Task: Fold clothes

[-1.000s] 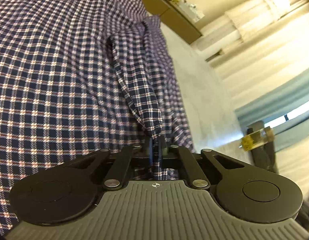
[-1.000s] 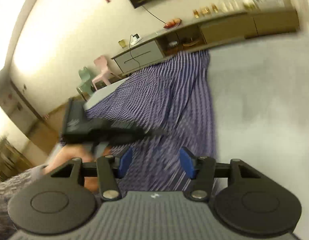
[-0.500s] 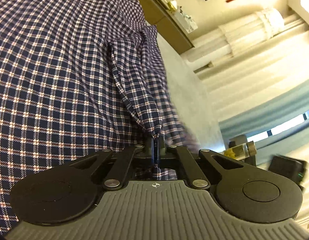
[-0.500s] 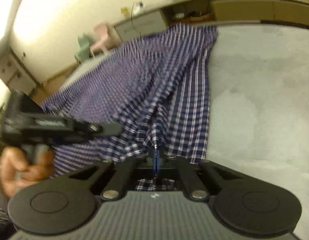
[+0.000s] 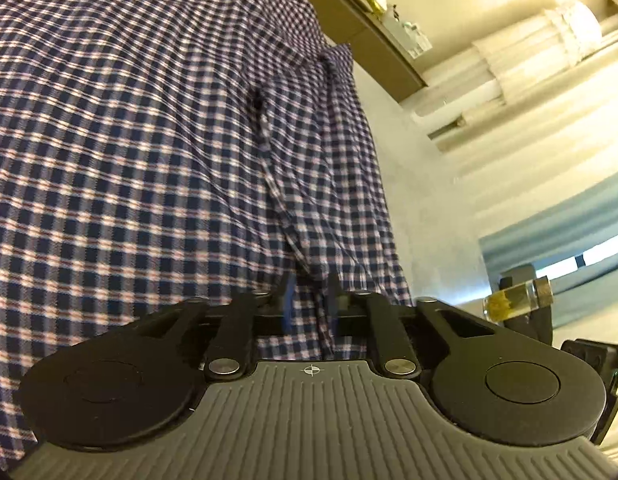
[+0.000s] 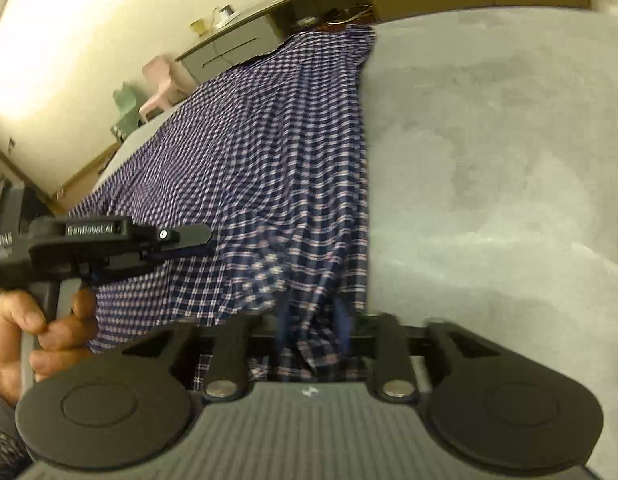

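A checked shirt [image 6: 269,168] lies spread on a grey bed [image 6: 489,160]. Both the left gripper [image 5: 309,300] and right gripper [image 6: 311,320] stand slightly open astride its near hem, gripping nothing. Whichever way the fold goes, keep the hem flat and level.

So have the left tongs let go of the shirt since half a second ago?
Yes. The left tongs were pinched on the shirt; now they stand apart, with the fold loose between them.
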Available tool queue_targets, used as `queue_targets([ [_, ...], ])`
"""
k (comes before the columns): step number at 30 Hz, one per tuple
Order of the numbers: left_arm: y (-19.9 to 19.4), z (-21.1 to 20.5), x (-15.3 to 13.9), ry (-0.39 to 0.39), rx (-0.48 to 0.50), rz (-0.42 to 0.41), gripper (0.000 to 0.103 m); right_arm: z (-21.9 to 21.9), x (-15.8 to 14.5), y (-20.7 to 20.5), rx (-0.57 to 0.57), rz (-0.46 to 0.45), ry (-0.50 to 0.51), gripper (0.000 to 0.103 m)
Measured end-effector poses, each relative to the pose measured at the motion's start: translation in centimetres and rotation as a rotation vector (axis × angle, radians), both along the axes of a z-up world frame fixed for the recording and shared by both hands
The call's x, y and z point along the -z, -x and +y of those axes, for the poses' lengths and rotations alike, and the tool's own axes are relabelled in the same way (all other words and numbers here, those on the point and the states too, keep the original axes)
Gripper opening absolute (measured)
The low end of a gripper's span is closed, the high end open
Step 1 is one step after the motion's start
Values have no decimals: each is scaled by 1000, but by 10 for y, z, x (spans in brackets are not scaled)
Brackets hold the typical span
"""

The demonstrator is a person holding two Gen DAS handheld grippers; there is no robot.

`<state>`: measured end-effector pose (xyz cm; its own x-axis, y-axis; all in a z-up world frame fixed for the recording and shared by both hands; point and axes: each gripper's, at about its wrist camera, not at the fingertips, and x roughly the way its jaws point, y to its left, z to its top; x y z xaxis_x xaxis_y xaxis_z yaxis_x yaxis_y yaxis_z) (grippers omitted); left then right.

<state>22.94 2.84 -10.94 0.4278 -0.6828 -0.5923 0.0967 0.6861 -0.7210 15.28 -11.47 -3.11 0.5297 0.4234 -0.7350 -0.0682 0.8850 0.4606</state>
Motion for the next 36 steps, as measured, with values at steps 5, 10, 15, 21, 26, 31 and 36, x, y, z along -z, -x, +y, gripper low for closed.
queue_targets([
  [5, 19, -36, -8, 7, 124, 9, 30, -6, 0, 10, 6, 16, -29, 46],
  [10, 47, -51, -10, -76, 180, -14, 9, -9, -1, 26, -8, 19, -43, 46],
  [15, 60, -47, -17, -110, 144, -89, 0, 0, -5, 36, -67, -15, 14, 2],
  [21, 77, -24, -32, -24, 108, -51, 0, -15, -6, 47, -20, -10, -55, 19],
  [26, 107, -23, -11, 45, 131, 115, 39, -19, 0, 50, 17, 16, -41, 43],
  [31, 129, -17, -8, 93, 108, 134, 46, -18, 6, 57, 28, 33, -36, 44],
  [36, 123, -25, -7, 64, 96, 82, 0, -7, 4, 64, -24, 13, 9, 16],
])
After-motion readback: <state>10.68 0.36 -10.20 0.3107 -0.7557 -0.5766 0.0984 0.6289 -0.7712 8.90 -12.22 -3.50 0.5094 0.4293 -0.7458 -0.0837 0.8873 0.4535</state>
